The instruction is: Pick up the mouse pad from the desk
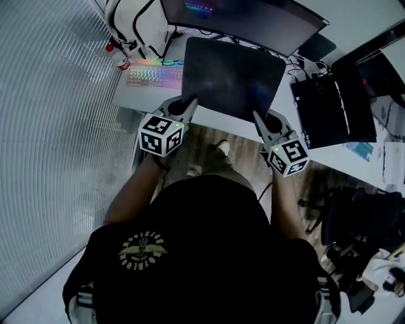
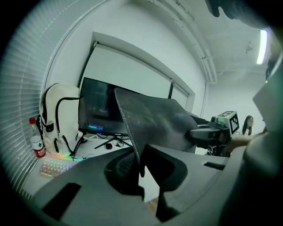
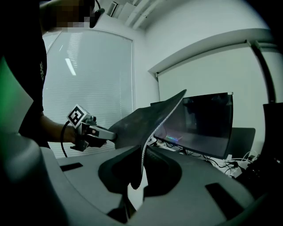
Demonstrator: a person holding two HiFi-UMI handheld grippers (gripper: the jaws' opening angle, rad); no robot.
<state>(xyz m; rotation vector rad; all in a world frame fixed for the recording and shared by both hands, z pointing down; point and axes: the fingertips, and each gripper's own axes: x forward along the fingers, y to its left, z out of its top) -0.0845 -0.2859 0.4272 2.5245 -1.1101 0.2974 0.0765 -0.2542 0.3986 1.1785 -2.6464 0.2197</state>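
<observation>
**While two grippers pinch its near corners, the pad hangs clear of the desk**

Where the left gripper (image 1: 188,107) meets the pad (image 1: 231,76), its jaws are closed almost fully, with only the thin sheet's near left corner between them. The right gripper (image 1: 261,120) is clamped the same way on the near right corner. Both gripper views show the stitched edge running straight down into the narrow gap between the dark moulded jaws.

The pad is a large, dark rectangle with rounded corners, a matte, faintly mottled face and a pale stitched border. It is limp: it bows between the two grips and slopes upward away from them, held in the air in front of a curved monitor (image 1: 247,19).

Below it lies the smooth white desk (image 1: 158,104). On the desk are a keyboard (image 1: 152,76) with rainbow-lit keys, a white backpack (image 1: 136,25) with black trim and a red-capped bottle (image 1: 120,60).
</observation>
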